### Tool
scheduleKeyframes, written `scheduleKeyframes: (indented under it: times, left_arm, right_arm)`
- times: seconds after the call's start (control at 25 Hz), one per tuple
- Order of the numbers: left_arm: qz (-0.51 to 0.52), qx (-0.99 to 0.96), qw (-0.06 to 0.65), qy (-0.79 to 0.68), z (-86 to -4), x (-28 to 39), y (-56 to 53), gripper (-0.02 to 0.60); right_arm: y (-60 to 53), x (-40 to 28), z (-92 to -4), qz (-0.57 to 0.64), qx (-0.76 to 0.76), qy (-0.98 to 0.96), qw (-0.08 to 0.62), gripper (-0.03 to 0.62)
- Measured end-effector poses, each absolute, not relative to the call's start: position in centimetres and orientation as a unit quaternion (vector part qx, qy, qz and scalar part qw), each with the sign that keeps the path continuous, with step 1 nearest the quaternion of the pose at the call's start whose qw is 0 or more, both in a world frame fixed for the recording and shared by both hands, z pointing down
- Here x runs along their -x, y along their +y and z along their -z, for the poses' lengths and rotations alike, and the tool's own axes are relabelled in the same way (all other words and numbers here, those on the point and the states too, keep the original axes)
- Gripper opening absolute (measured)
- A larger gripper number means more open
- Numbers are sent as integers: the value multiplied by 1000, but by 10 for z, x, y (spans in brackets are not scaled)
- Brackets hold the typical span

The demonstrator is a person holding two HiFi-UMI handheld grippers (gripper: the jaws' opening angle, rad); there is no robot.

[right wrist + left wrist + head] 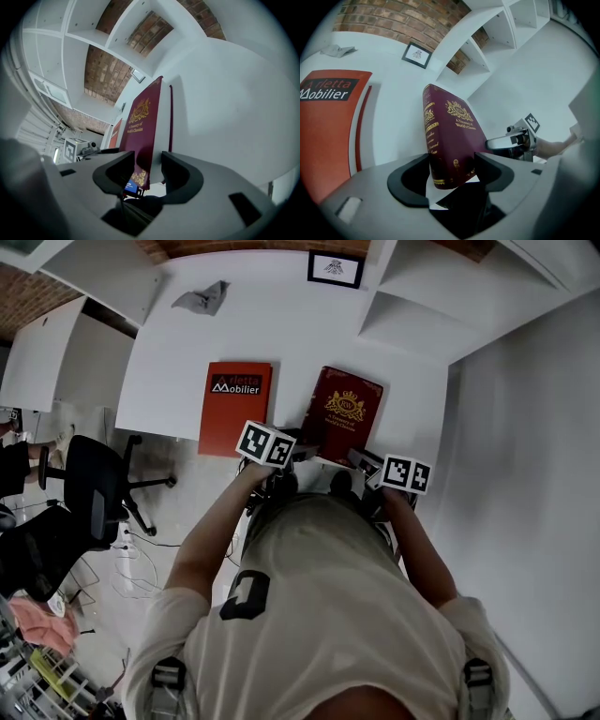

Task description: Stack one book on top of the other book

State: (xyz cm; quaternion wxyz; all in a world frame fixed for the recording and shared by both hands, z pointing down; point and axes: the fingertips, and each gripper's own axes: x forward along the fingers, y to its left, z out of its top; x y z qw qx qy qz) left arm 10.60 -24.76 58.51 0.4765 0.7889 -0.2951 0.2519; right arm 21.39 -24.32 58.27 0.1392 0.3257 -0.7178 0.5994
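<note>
A maroon book [343, 412] with a gold crest lies on the white table [187, 362], its near edge at the table's front edge. To its left lies a flat orange book [235, 405]. My left gripper [300, 450] is at the maroon book's near left corner. In the left gripper view its jaws [451, 171] press on the spine end of the maroon book [452, 136]. My right gripper [362, 461] is at the near right corner, and its jaws [148, 171] are closed over the cover and pages of the maroon book [143, 122].
A small framed picture [335, 268] and a crumpled grey cloth [202, 298] sit at the table's far side. White shelves [422, 296] stand at the back right. A black office chair [89, 488] stands on the floor to the left.
</note>
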Motion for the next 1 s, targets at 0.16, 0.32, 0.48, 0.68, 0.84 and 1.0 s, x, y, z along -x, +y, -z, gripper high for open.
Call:
scheduleKeyframes:
  times: [0.16, 0.32, 0.48, 0.68, 0.84, 1.0]
  left_arm:
    - [-258, -784, 484, -291, -586, -105, -247, 290]
    - [-258, -784, 484, -292, -585, -104, -248, 290]
    - [-236, -784, 489, -300, -576, -103, -251, 290]
    - [-220, -788, 485, -309, -561, -100, -251, 290]
    - [-216, -792, 478, -311, -551, -101, -250, 287]
    - [-214, -793, 476, -315, -540, -99, -249, 285]
  right_arm:
    - [-242, -213, -582, -608, -318, -714, 138, 170]
    - [-238, -211, -582, -601, -309, -721, 153, 170]
    - [-239, -212, -573, -605, -307, -723, 130, 170]
    - [-235, -210, -564, -602, -298, -731, 116, 167]
    - [-230, -210, -557, -603, -292, -735, 108, 167]
    - [-228, -208, -549, -602, -282, -740, 102, 167]
